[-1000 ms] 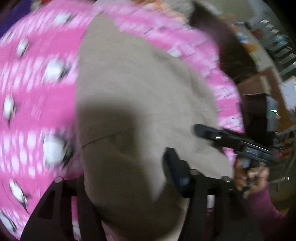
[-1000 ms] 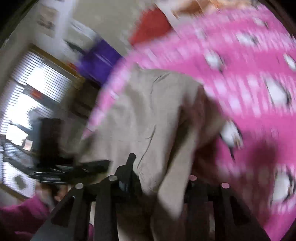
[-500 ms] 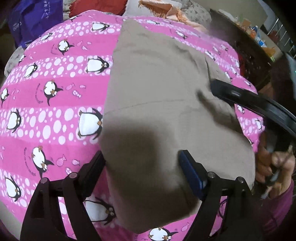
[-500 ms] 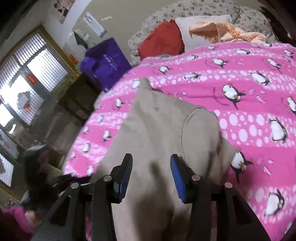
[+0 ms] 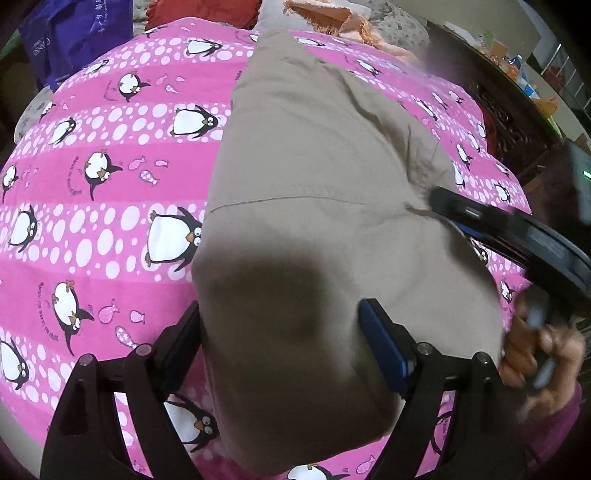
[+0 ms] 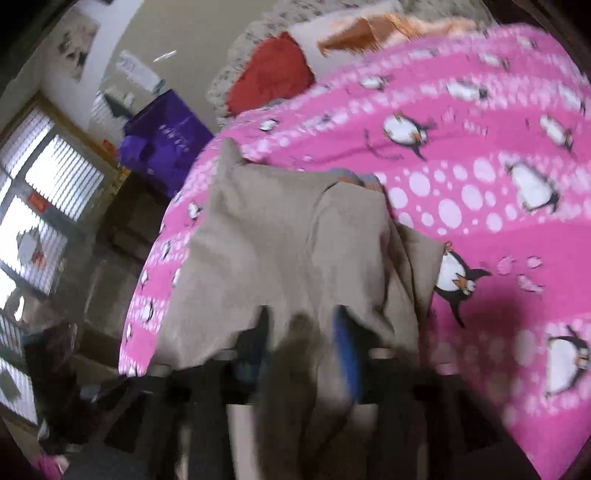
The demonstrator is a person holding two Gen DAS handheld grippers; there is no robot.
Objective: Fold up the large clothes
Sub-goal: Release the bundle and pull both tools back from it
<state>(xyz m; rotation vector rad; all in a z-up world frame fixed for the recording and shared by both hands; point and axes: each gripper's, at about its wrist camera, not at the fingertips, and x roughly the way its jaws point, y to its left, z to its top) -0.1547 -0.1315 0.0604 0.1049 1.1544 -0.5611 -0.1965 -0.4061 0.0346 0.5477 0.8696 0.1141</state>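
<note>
Two grippers are over the bed from where I sit. The beige cotton garment (image 5: 317, 206) lies folded lengthwise on the bright pink bedspread printed with penguins and white dots (image 5: 92, 229), stretching away toward the red pillow (image 5: 207, 11) at the head end. My left gripper (image 5: 280, 332) stands wide apart, its dark finger at the cloth's left edge and its blue-padded finger over the fabric; the near end of the garment sits between them, but the pads do not press it. My right gripper (image 6: 299, 339) is blurred in its own view; its jaws are opening, with a fold of the beige cloth draped between them, and no pinch shows. In the left view, that right tool reaches in over the garment's right edge, carried by a hand (image 5: 535, 354) in a magenta sleeve (image 5: 554, 432). A purple bag (image 6: 162, 136) sits beside the bed.
</note>
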